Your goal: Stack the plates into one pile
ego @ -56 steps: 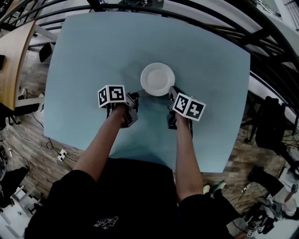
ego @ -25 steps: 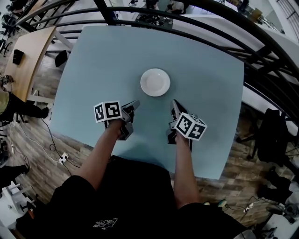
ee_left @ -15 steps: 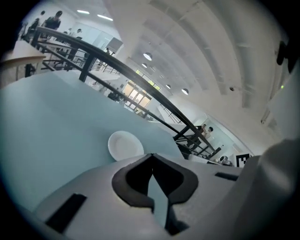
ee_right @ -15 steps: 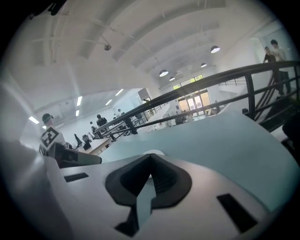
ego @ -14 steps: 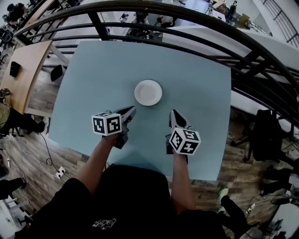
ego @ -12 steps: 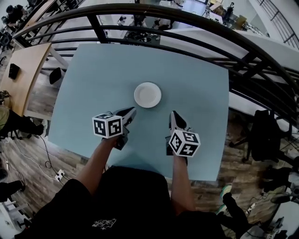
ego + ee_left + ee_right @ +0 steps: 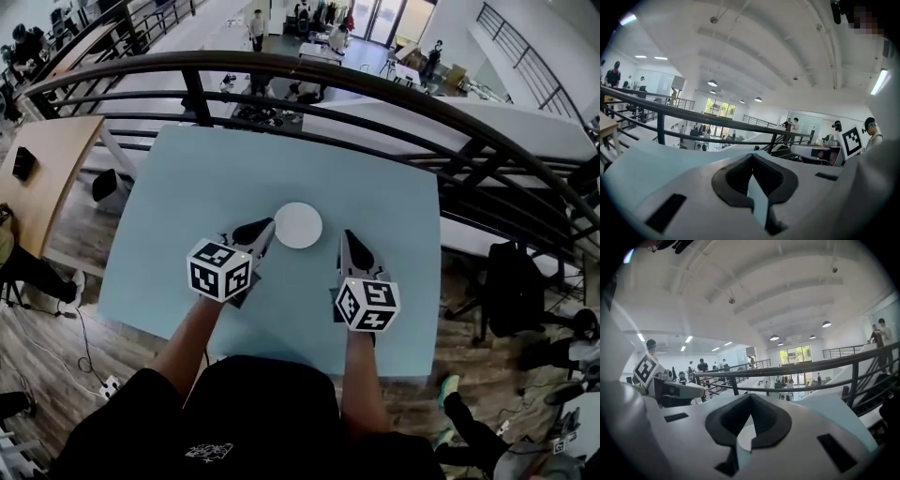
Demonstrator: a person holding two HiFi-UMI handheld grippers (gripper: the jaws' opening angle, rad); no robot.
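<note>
1. The plates [image 7: 298,225] sit as one white round pile near the middle of the pale blue surface [image 7: 178,206], and nothing touches them.
2. The left gripper [image 7: 261,228] is held just left of the pile and a little nearer. Its jaws are closed tip to tip with nothing between them.
3. The right gripper [image 7: 348,238] is held just right of the pile, its jaws likewise pressed together and empty.
4. A dark railing [image 7: 375,84] curves past the far edge of the surface.

Pale blue table [image 7: 187,169], black curved railing [image 7: 281,62] behind, wood-plank floor [image 7: 47,319], wooden desk [image 7: 47,169] left, white vaulted ceiling [image 7: 754,51]
</note>
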